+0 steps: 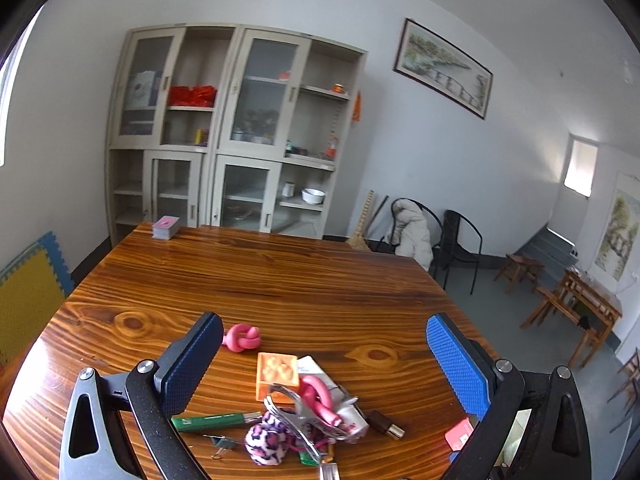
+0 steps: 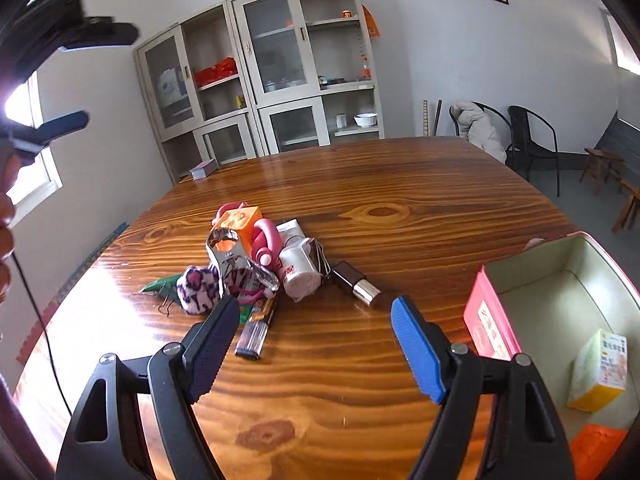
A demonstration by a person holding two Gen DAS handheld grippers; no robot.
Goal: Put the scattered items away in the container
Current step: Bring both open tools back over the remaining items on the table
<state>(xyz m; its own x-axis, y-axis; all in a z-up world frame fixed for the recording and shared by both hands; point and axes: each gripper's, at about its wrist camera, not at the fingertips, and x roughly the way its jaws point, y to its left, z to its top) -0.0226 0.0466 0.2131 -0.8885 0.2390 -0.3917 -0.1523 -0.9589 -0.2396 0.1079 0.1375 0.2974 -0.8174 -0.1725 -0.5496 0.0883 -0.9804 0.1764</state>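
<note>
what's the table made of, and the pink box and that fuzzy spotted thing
Table: looks like varnished wood, with bold grain, knots and a glossy sheen.
Pink box: probably tin, thin rolled rim, printed outside, pale smooth inside.
Fuzzy thing: plush fabric, soft nap with a purple-and-white spotted print.

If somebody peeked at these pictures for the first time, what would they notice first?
Probably the jumble of little things in the middle of the wooden table: a fuzzy pink-and-white leopard-print toy, an orange block and a shiny metal clip. To the right sits the pink box, open, with a yellow carton already inside. Near the camera, the right claw hangs open over bare table.
</note>
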